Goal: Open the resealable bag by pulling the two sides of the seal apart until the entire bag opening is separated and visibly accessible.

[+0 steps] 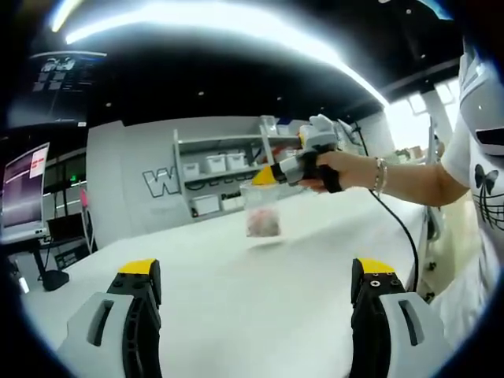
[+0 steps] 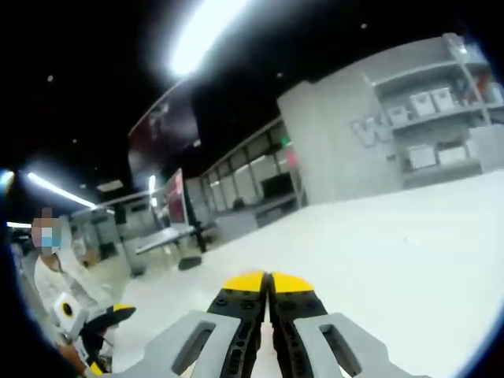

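**Clear bag held up by one corner, second grip not yet made**

Clear plastic, with something pinkish inside, is what hangs over the white table (image 1: 236,260) in the left gripper view: the resealable bag (image 1: 261,211) dangles from the yellow tips of the right gripper (image 1: 272,175), which a hand (image 1: 327,169) brings in from the right. From the right gripper's own view its jaws are pressed together with the yellow tips meeting, and the thin plastic between them is not visible there; taken with the hanging bag, I judge it to be clenched on the bag's top edge.

The left gripper (image 1: 256,287) is released, its two jaws standing wide apart at the bottom of its view with nothing between them, well short of the bag. Grey shelves (image 1: 216,169) with white boxes stand against the wall beyond the table.

By my reading, the step in hand is the approach for the second grip: one side of the seal is taken, the other is free, and the mouth appears unopened. The next move calls for bringing the left gripper up to the top edge and closing on the opposite lip only, not both layers, then drawing the two grippers apart along the seal. Whether the right gripper pinches one layer or both is too small to tell.
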